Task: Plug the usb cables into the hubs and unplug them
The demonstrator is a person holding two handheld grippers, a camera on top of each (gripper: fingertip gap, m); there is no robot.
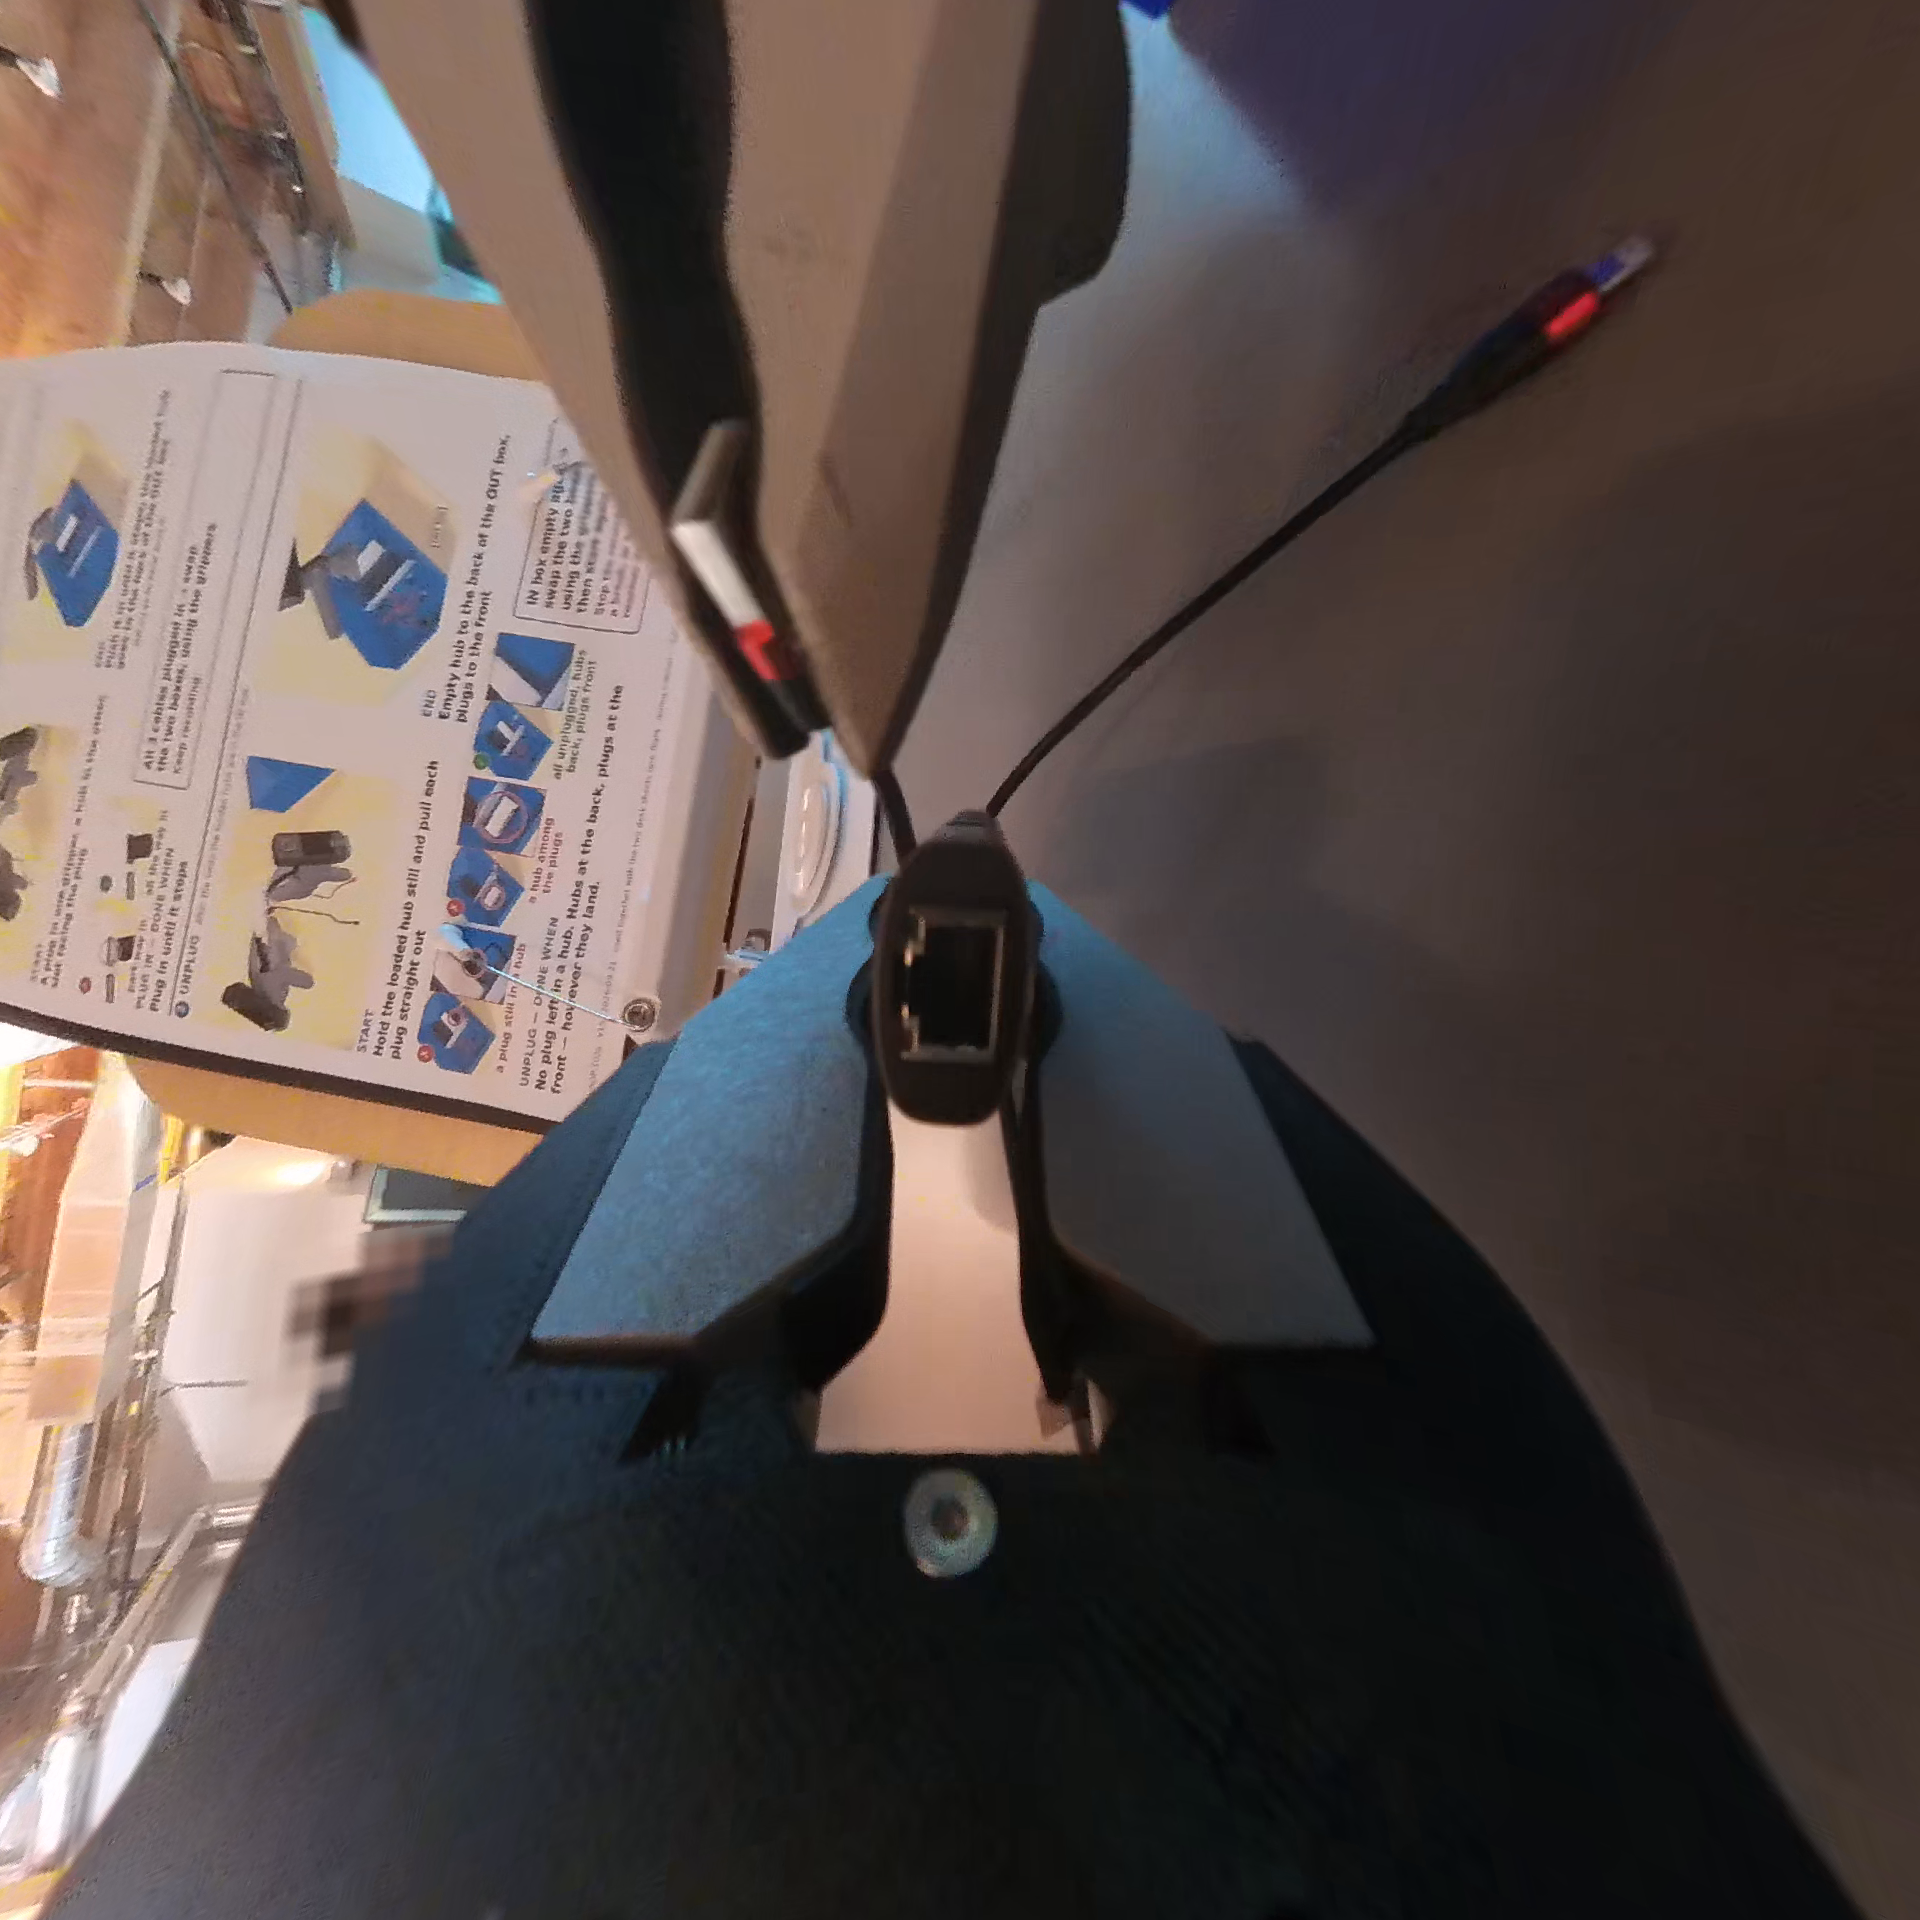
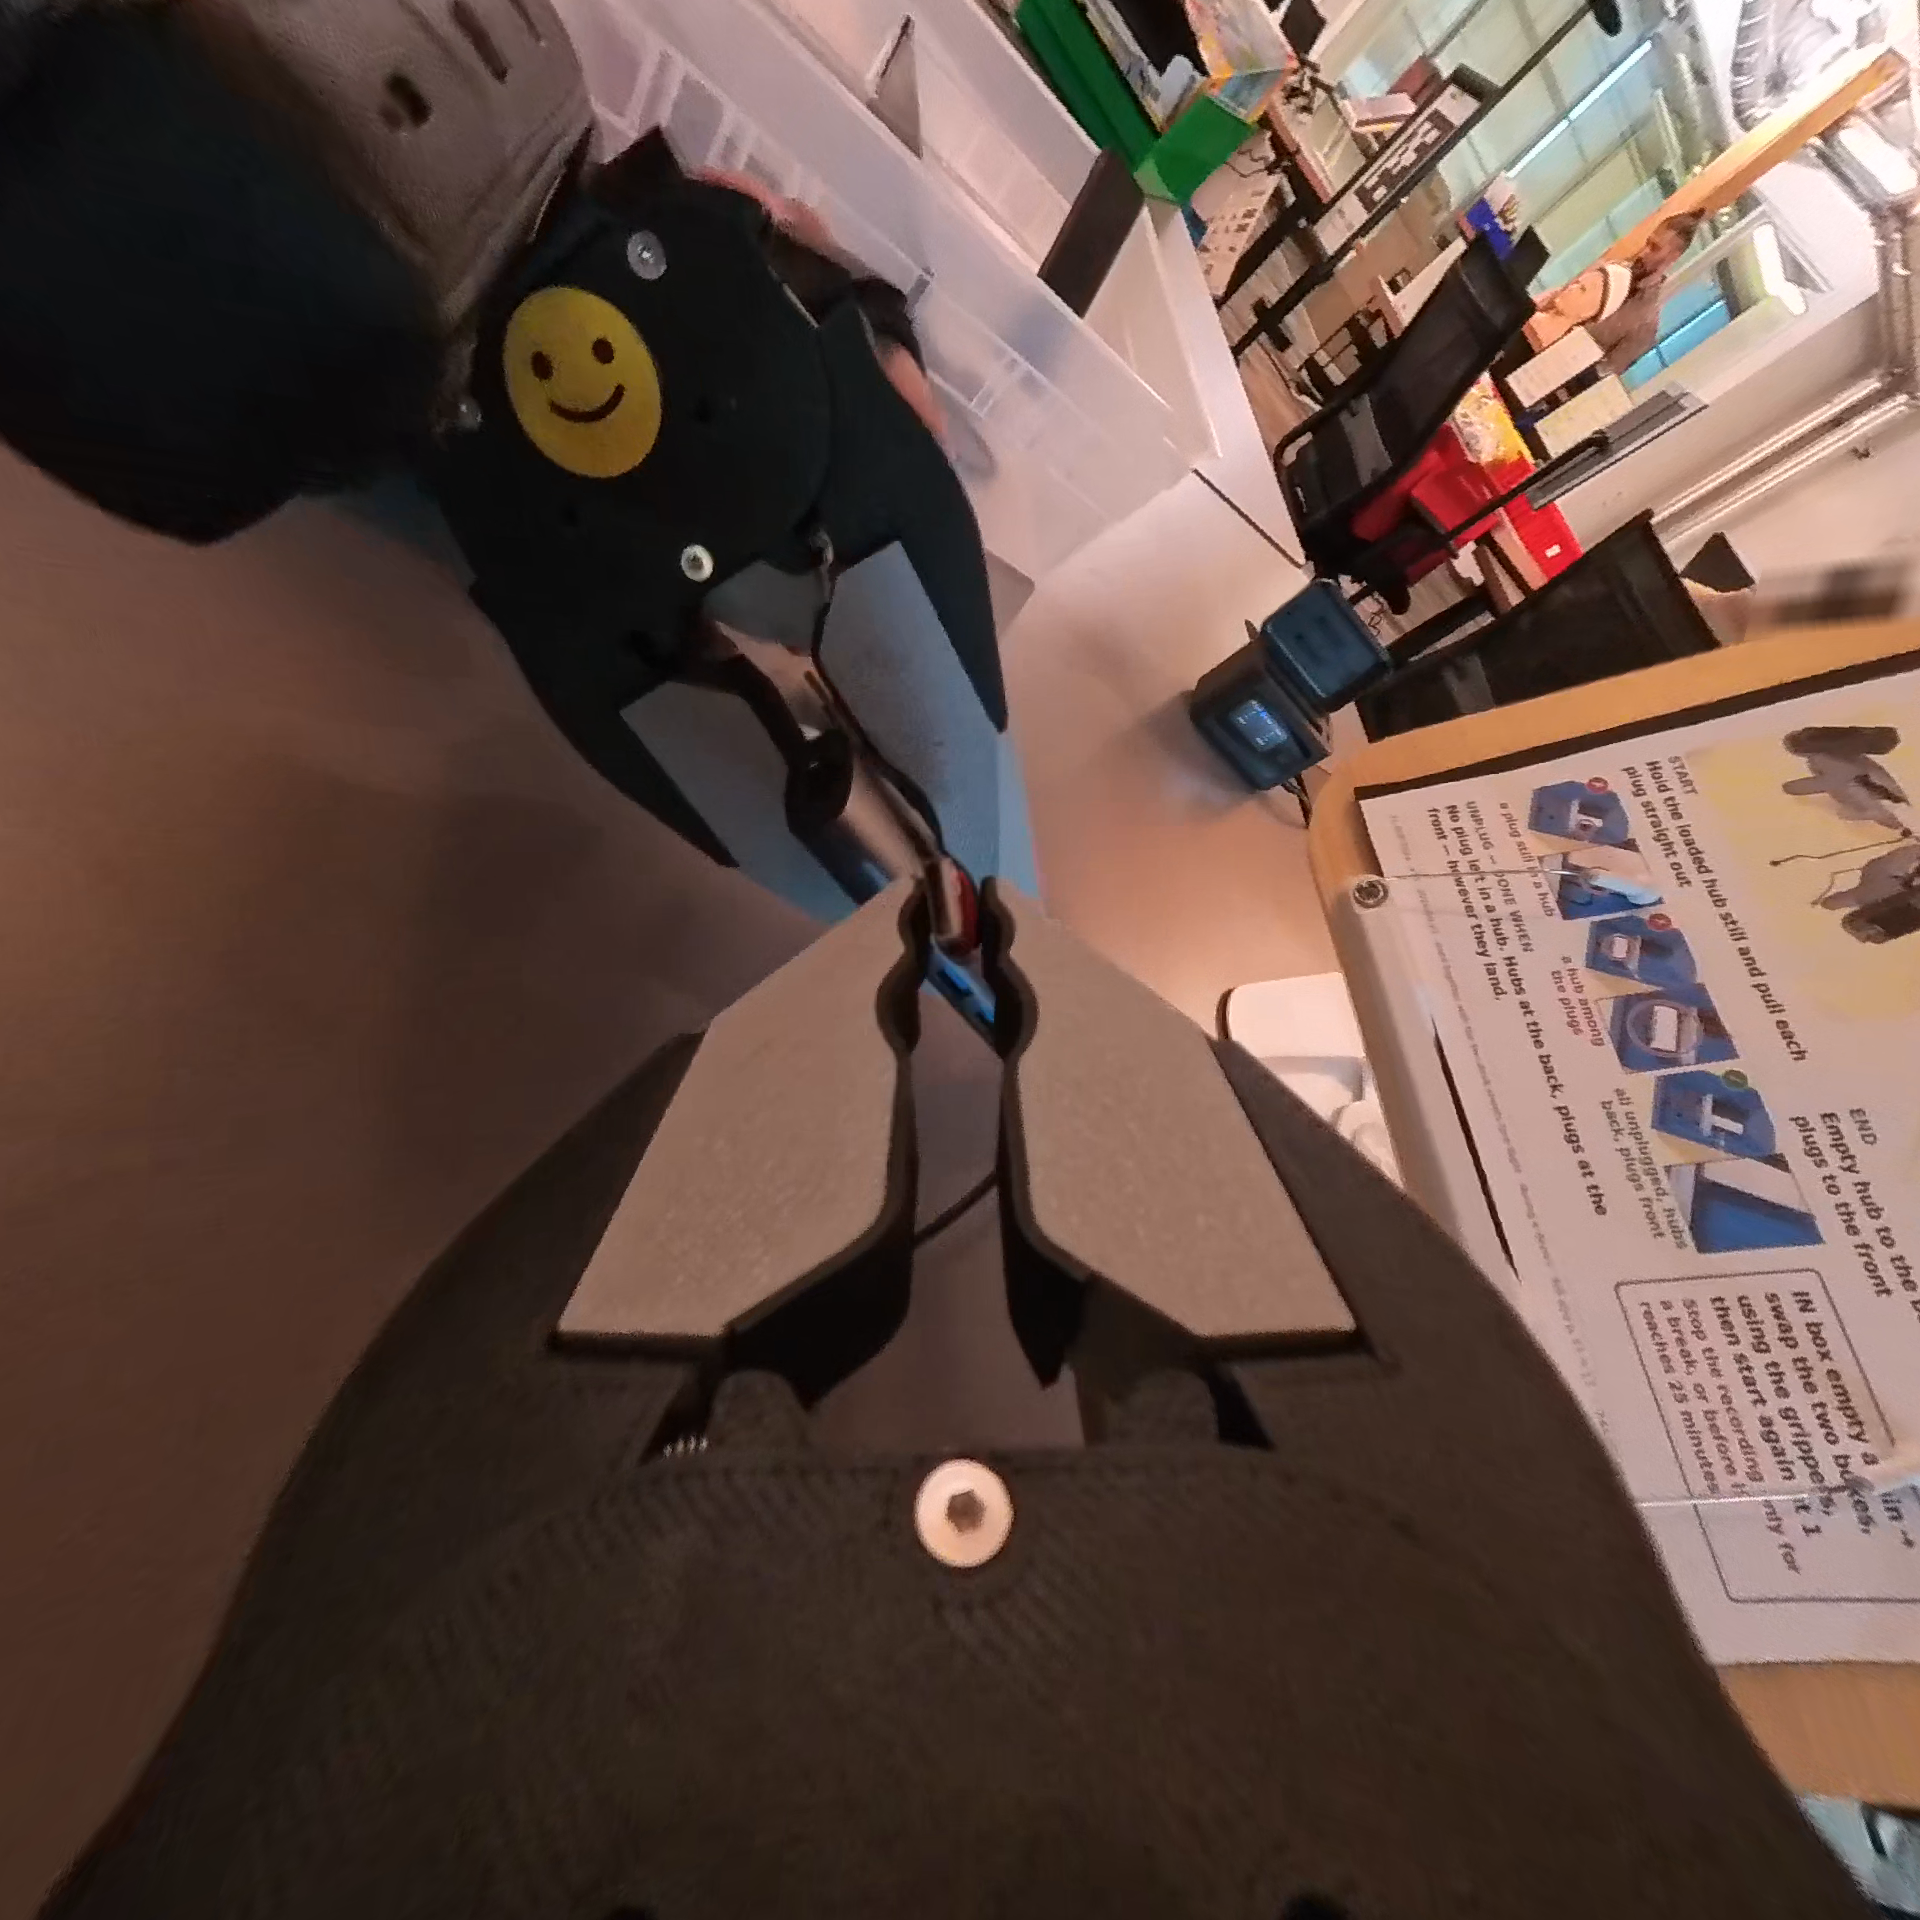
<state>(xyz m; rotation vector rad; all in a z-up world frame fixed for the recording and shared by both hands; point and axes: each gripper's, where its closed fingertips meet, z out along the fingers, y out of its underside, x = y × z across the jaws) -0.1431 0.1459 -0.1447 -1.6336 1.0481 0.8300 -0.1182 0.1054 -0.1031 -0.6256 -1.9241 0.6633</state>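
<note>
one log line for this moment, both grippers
left gripper: shut on black hub | right gripper: shut on red-banded usb plug | plug: at hub, seating unclear

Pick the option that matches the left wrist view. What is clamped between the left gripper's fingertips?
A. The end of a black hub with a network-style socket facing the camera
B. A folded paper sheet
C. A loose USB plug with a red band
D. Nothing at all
A: the left gripper is shut on the black hub, whose square socket faces the lens; a red-banded USB plug lies apart on its cable.
</note>
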